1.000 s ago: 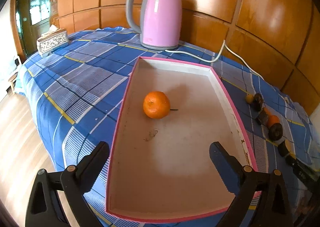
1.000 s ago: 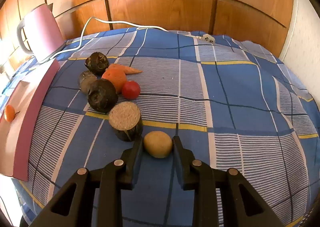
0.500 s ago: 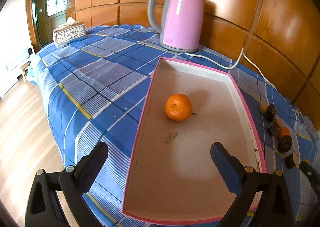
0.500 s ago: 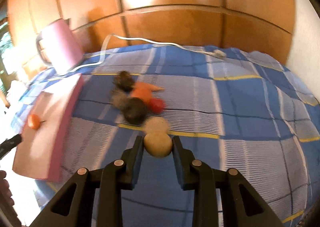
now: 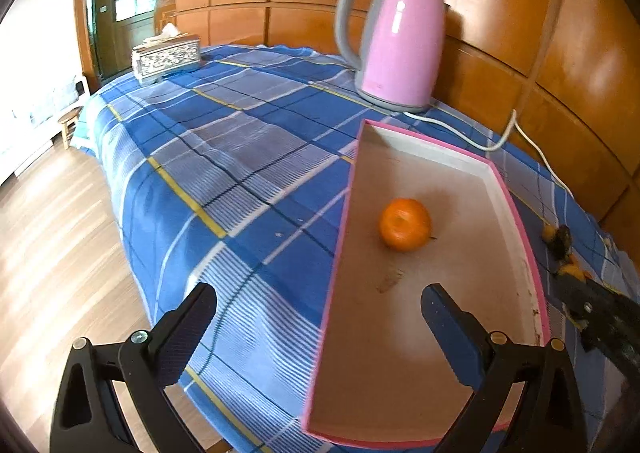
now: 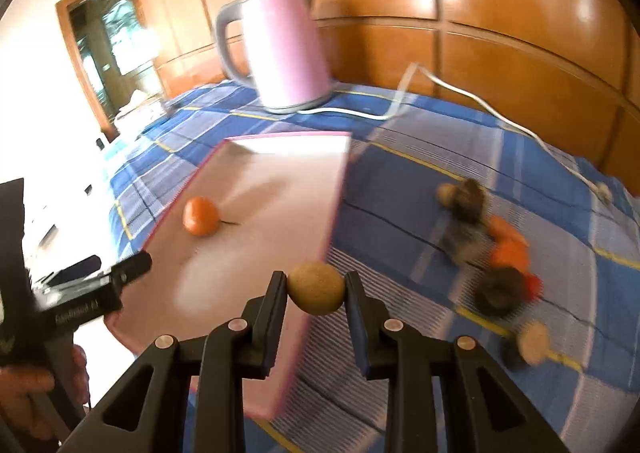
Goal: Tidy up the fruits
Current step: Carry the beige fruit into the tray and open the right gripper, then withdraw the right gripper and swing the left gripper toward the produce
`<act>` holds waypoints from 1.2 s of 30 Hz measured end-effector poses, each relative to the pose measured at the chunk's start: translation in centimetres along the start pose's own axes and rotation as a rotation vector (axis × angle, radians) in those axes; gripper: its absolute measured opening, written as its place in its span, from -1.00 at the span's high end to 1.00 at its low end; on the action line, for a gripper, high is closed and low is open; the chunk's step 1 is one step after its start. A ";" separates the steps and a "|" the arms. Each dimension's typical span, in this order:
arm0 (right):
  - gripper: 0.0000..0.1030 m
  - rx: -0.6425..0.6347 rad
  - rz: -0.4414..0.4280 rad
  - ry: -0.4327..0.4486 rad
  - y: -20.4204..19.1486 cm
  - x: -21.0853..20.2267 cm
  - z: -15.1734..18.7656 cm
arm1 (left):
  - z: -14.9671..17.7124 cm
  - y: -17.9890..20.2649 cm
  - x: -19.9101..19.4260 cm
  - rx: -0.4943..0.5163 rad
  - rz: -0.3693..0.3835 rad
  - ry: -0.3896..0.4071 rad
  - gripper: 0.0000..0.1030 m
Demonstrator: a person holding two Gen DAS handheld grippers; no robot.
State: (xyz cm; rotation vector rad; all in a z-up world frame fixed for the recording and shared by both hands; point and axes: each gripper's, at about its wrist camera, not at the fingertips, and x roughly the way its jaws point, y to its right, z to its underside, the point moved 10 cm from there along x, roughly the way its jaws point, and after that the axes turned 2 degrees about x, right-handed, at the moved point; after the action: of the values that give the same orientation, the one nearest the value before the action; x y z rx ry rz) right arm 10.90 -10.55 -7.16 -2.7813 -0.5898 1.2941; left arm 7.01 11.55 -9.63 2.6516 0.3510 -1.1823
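My right gripper (image 6: 316,289) is shut on a small round yellow-brown fruit (image 6: 317,288) and holds it in the air over the right rim of the pink-edged tray (image 6: 338,193). An orange (image 6: 201,215) lies in the tray, and it shows in the left wrist view (image 5: 405,224) too. My left gripper (image 5: 320,313) is open and empty, straddling the tray's left rim (image 5: 340,229) near its front end. The other produce (image 6: 492,253), dark, orange and red pieces, lies blurred on the cloth to the right of the tray.
A pink kettle (image 5: 396,41) stands behind the tray with its white cord (image 5: 504,133) trailing right. A tissue box (image 5: 166,57) sits at the far left corner. The blue plaid cloth (image 5: 224,173) drops to a wooden floor (image 5: 52,237) on the left.
My right gripper has lifted the yellow-brown fruit off the cloth and carried it left to the tray's rim. My left gripper has drifted left, still open.
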 end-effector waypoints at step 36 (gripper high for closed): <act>-0.25 0.301 0.251 0.087 8.0 -1.5 0.8 | 0.1 3.0 -0.3 0.068 0.145 0.023 -0.99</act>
State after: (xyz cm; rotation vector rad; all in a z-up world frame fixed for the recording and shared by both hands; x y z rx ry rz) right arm 12.06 -18.62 -8.03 -2.7005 -0.0344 1.1735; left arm 7.60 8.68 -9.15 2.6977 0.1214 -1.1381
